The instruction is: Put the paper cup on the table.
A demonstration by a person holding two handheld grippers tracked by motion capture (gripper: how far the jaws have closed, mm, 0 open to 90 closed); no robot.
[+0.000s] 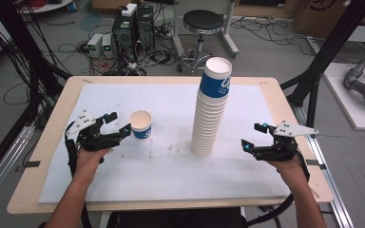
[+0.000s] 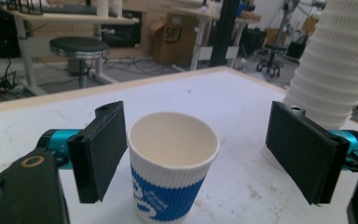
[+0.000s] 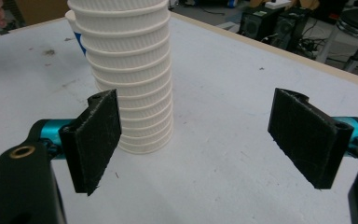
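the left gripper (image 1: 118, 122) stands with jaws spread wide, a single paper cup (image 1: 140, 124) upright between them, close to one pad, unclamped. the right gripper (image 1: 254, 137) also gapes, holding nothing, with the tall cup stack (image 1: 210, 109) just ahead on the white mat (image 1: 171, 171).

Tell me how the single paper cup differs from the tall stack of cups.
The single cup stands alone and low, mouth up, showing its empty inside; the stack is many cups nested upside down, rising tall.

The single cup sits between the open jaws of the left gripper; the stack stands apart from the right gripper, which is also open.

Both are white ribbed paper with blue print, upright on the white sheet.
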